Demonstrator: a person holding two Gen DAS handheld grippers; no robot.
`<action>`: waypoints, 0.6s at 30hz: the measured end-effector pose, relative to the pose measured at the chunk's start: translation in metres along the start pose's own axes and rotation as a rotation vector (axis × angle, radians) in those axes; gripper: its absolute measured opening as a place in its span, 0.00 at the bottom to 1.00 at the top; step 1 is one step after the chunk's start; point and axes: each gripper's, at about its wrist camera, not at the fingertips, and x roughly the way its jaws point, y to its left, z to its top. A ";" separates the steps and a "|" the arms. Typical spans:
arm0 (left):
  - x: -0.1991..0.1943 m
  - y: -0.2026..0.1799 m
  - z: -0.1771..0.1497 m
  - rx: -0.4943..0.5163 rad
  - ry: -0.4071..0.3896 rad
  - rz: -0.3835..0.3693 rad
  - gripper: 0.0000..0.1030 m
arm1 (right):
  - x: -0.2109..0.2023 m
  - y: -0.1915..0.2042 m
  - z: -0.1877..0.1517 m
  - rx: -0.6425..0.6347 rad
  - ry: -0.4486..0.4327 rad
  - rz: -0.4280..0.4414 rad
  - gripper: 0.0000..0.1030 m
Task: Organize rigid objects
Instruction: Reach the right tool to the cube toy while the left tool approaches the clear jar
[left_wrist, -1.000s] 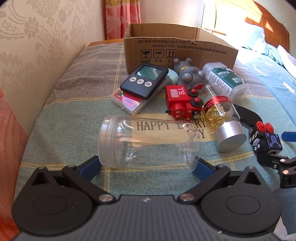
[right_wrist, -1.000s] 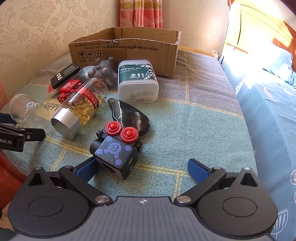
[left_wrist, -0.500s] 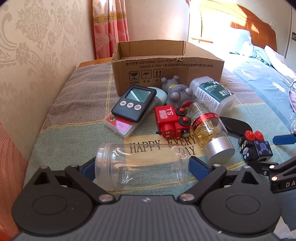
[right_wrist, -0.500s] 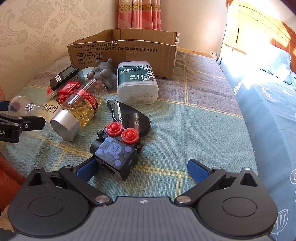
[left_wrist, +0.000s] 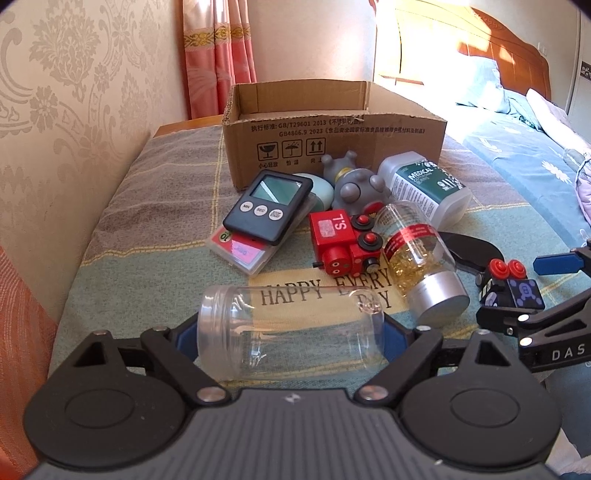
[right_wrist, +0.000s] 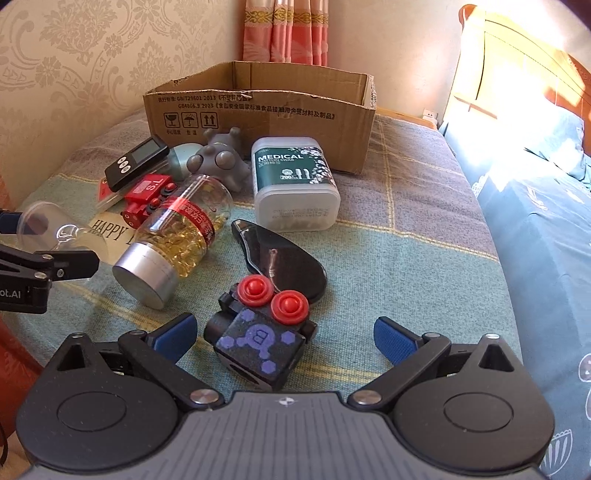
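Observation:
A clear empty plastic jar (left_wrist: 291, 330) lies on its side between the pads of my left gripper (left_wrist: 290, 334), which is shut on it end to end. It also shows in the right wrist view (right_wrist: 55, 230). My right gripper (right_wrist: 284, 338) is open, its blue pads on either side of a black cube toy (right_wrist: 260, 339) with two red knobs; the left pad is close, the right pad well apart. The open cardboard box (left_wrist: 332, 129) stands at the back.
On the checked cloth lie a capsule jar with silver lid (left_wrist: 421, 266), a red toy train (left_wrist: 343, 243), a black timer (left_wrist: 267, 208) on a card case, a grey rubber toy (left_wrist: 354, 184), a medical swab box (right_wrist: 295, 184) and a black glossy case (right_wrist: 284, 262). The bed lies to the right.
My left gripper has closed on the clear jar and risen a little, showing more of the room. My right gripper has edged forward around the cube toy and stays open.

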 end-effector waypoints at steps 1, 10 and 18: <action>0.000 0.000 0.000 0.000 0.001 0.000 0.87 | 0.000 -0.006 -0.003 0.010 0.013 -0.011 1.00; 0.000 -0.001 0.001 0.011 -0.003 -0.003 0.87 | -0.009 -0.024 -0.012 0.026 0.012 0.004 0.90; -0.001 0.002 0.002 0.006 -0.004 0.004 0.87 | -0.007 -0.003 -0.003 -0.048 -0.018 0.043 0.70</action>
